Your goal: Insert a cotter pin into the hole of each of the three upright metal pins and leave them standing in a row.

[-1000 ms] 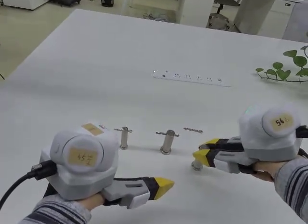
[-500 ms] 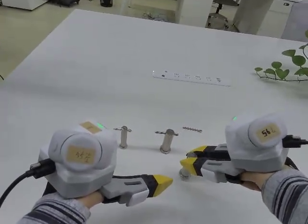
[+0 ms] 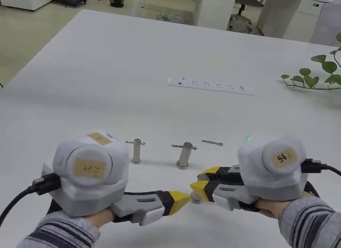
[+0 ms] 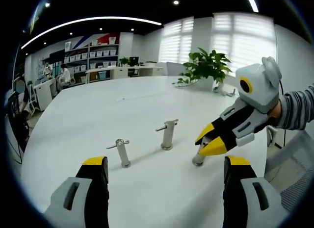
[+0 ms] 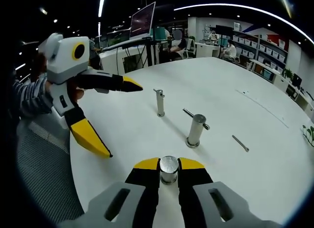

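My right gripper (image 5: pixel 169 164) is clamped on the bare pin (image 5: pixel 169 170), which stands upright just this side of the thick pin (image 3: pixel 184 156). My left gripper (image 4: pixel 166 163) hangs with jaws spread wide, holding nothing. The loose cotter pin (image 3: pixel 212 143) lies flat beyond the thick pin, off to its right, long axis crosswise. My right is nearer it, but busy. The left gripper view has the bare pin's foot seemingly on the table (image 3: pixel 106 72). The right gripper view gives its flat top, hole unclear.

I see my left gripper (image 3: pixel 178 201) and right gripper (image 3: pixel 201 188) as rounded pale-grey housings with black fingers (image 5: pixel 147 189) tipped in yellow. Each carries a tan label (image 3: pixel 89 168) with handwritten digits. A black cable (image 3: pixel 21 199) trails from the left one. My sleeves (image 3: pixel 314 218) are grey-striped knit.
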Demonstrator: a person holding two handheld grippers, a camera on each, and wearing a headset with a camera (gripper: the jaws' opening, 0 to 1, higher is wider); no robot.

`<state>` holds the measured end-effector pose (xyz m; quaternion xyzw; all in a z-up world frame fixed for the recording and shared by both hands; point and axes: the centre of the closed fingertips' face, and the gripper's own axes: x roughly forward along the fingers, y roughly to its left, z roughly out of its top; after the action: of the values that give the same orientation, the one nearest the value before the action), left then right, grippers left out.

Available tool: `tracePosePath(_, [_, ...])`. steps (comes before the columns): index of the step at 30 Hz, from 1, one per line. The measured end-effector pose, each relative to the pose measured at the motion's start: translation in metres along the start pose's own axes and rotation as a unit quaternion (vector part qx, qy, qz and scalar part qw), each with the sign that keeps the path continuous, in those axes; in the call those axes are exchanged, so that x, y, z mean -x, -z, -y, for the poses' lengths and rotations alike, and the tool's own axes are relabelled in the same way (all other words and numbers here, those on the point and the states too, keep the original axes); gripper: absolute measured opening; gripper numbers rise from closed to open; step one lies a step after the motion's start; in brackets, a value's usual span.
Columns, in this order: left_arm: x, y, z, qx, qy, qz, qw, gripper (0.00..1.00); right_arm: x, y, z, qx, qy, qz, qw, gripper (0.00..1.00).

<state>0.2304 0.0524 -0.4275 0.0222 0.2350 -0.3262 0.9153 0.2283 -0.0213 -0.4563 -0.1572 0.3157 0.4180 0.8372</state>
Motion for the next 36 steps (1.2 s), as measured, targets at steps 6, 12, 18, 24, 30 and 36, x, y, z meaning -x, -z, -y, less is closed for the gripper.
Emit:
tracePosePath(6, [0.0, 0.001, 0.001, -0.004, 0.002, -0.004, 1.0, 0.97, 0.001, 0.001, -0.001, -0.001, 0.004, 0.001, 1.0, 0.09])
tracePosePath(12, [0.0, -0.002, 0.002, 0.001, 0.003, 0.004, 1.0, 0.97, 0.0, 0.001, -0.001, 0.004, 0.007, 0.001, 1.0, 0.09])
tracePosePath(18, [0.001, -0.003, 0.002, 0.001, 0.002, 0.005, 1.0, 0.98, 0.001, 0.001, -0.001, -0.003, 0.01, 0.001, 0.9999, 0.1])
tracePosePath(24, [0.001, -0.003, 0.001, 0.001, 0.001, 0.005, 1.0, 0.98, 0.007, 0.003, 0.0, -0.004, 0.014, 0.0, 0.9999, 0.18])
tracePosePath(30, [0.001, -0.003, 0.001, 0.002, 0.0, 0.006, 1.0, 0.98, 0.018, 0.008, 0.005, -0.01, 0.009, -0.012, 0.9998, 0.21])
tracePosePath(36, [0.002, -0.006, -0.002, 0.0, -0.008, 0.011, 0.9999, 0.98, 0.029, 0.017, 0.016, -0.006, 0.007, -0.039, 0.9992, 0.22])
